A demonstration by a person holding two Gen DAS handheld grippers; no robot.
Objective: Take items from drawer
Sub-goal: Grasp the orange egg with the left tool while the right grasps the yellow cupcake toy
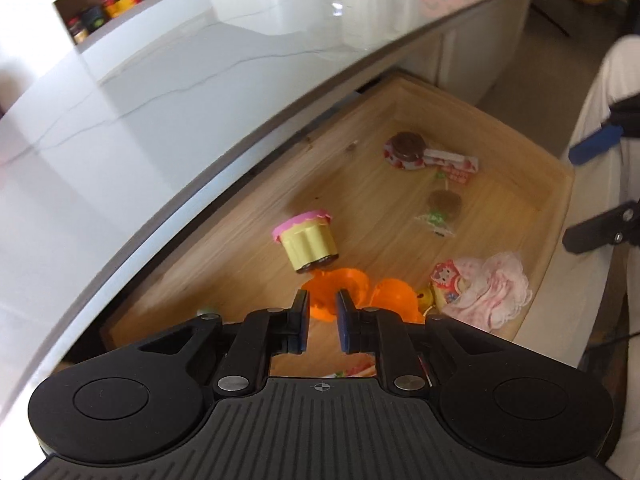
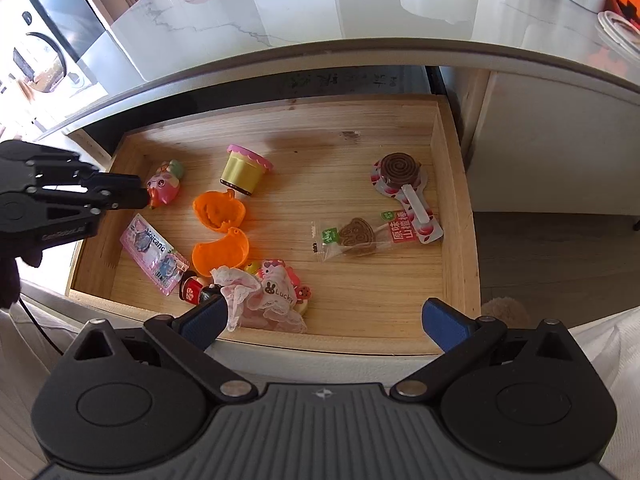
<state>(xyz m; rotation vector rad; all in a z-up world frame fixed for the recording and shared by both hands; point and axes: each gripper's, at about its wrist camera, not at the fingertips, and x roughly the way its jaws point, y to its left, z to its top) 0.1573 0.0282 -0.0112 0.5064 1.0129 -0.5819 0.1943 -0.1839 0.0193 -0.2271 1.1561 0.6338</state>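
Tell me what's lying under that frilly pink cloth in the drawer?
Under the frilly pink cloth, a small figure and colourful toy bits poke out at its edges. Whatever lies beneath its middle is covered. The orange shell touches its corner.

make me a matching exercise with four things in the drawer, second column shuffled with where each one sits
Things:
1. yellow cup with pink rim
2. spiral chocolate lollipop
3. lacy pink pouch marked Lucky
4. pink cartoon figure

Places:
A. right side of the drawer, near its right wall
B. front edge, close to the right claw
C. far left corner, at the tip of the left claw
D. lying tipped over, just behind the two orange pumpkin halves

Pairs: 1-D, 2-A, 3-B, 4-C
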